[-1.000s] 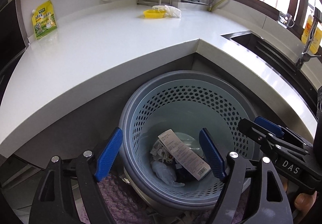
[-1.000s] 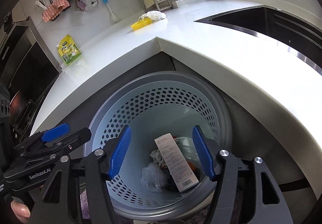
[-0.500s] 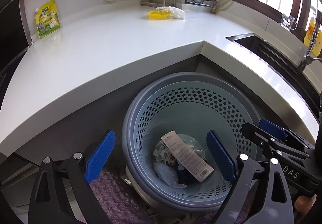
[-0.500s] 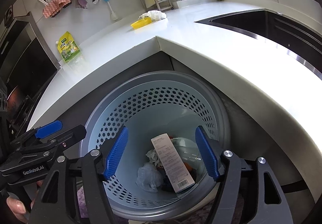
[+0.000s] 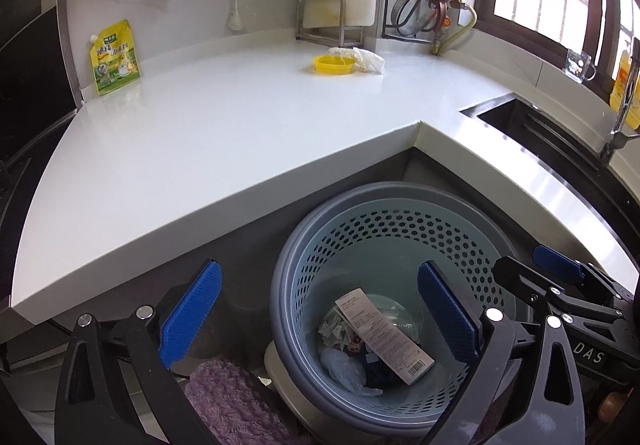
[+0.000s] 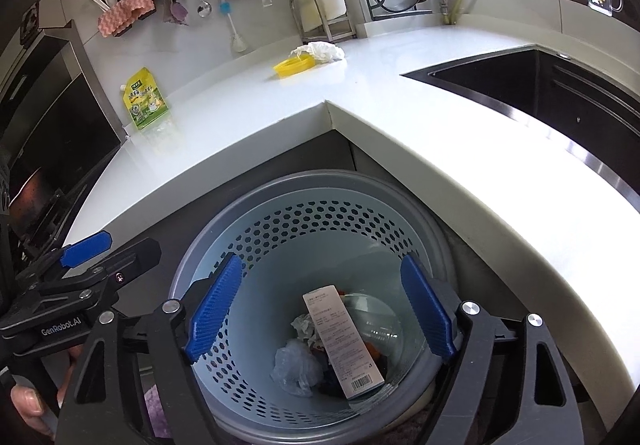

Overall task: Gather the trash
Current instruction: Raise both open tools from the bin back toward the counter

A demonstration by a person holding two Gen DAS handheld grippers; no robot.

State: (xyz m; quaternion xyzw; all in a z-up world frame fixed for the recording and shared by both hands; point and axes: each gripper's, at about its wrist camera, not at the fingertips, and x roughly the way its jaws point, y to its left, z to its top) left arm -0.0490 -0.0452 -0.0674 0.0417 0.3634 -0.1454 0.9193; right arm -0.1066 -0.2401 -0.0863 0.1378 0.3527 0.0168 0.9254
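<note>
- Left gripper (image 5: 318,315) was spread about as wide as it goes, jaws having just been opening, and nothing was gripped. Its ribbed blue pads (image 5: 190,312) sat in the lower part of the frame, one left of the bin and one over the bin's mouth.
- Right gripper (image 6: 320,311) was the same deal: jaws wide, just been opening, nothing in them, both blue pads over the bin opening. It also poked into the left wrist view at the lower right, black frame with a blue tip.
- Straight below both was the trash bin (image 5: 384,229): round, grey-blue plastic, honeycomb holes punched around the wall, thick smooth rim. It sat on the floor tucked in the inner corner of the counter.
- Inside the bin, at the bottom: a long flat white carton (image 5: 384,335) with a barcode on one end lying tilted on top, a crumpled clear plastic bag (image 5: 346,369), some scrunched paper (image 5: 332,329), plus a clear round lid-ish thing under the carton, couldn't tell exactly what.
- A fuzzy purple mat (image 5: 236,405) was by the bin's base, lower left.
- The glossy white L-shaped countertop (image 5: 224,133) filled the middle.
- Further up on it: a small yellow dish (image 5: 334,64) touching a crumpled white tissue (image 5: 362,58), and a yellow-green spout pouch (image 5: 115,59) leaning on the wall at the left.
</note>
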